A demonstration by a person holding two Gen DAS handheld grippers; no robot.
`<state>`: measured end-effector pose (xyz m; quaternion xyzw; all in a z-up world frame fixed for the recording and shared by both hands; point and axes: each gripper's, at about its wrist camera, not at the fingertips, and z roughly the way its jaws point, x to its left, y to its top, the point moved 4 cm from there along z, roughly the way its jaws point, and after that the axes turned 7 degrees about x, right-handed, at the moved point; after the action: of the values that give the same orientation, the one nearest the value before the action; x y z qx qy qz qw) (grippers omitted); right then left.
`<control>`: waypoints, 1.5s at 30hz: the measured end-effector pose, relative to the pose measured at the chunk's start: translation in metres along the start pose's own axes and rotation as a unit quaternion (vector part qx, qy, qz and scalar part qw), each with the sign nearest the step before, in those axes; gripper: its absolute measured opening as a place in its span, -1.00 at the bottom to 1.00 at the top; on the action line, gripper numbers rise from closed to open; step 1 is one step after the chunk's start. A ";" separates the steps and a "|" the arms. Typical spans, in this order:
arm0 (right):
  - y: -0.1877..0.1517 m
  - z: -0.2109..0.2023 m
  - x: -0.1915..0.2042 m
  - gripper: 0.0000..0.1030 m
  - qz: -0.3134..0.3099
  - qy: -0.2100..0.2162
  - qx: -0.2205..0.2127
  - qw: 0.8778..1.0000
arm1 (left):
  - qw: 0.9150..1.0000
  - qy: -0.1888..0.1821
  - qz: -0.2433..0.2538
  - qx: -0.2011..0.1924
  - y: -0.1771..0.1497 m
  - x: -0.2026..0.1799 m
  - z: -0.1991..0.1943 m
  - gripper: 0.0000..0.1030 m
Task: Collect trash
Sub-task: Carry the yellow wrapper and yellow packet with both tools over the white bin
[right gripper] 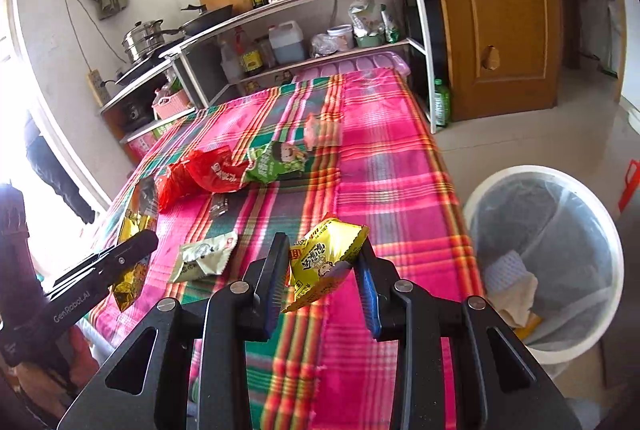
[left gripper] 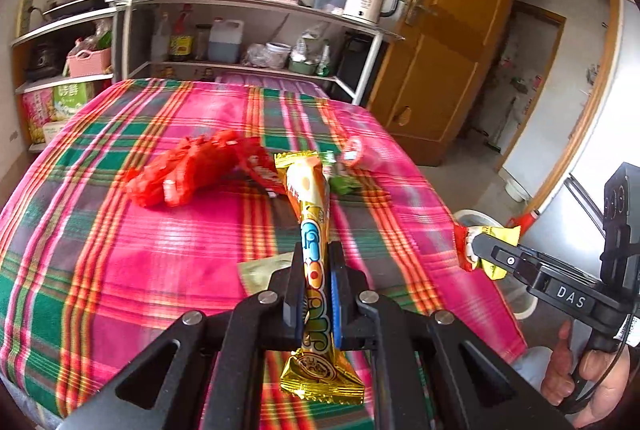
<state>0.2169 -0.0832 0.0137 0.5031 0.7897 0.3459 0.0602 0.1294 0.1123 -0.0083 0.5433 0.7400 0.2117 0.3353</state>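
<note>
Above plaid tablecloth, gold wrapper lengthwise forward.

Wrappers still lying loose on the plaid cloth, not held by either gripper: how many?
5: a red wrapper, a green packet beside it, a pinkish wrapper farther back, a small dark wrapper, and a pale torn packet nearest. Others may hide underneath.
</note>
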 end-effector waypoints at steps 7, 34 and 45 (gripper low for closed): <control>-0.005 -0.022 -0.026 -0.34 0.019 -0.013 -0.017 1.000 | 0.999 -0.028 0.040 0.006 0.002 -0.041 0.004 -0.80; -0.022 -0.065 -0.121 -0.34 0.095 -0.065 -0.052 0.992 | 0.982 -0.115 0.146 0.031 0.008 -0.169 0.041 -0.80; -0.028 -0.069 -0.163 -0.34 0.127 -0.083 -0.054 0.987 | 0.975 -0.138 0.166 0.048 0.009 -0.207 0.071 -0.80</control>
<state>0.2445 -0.2602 0.0080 0.6225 0.6915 0.3502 0.1082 0.2251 -0.0840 0.0043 0.6981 0.5954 0.1513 0.3678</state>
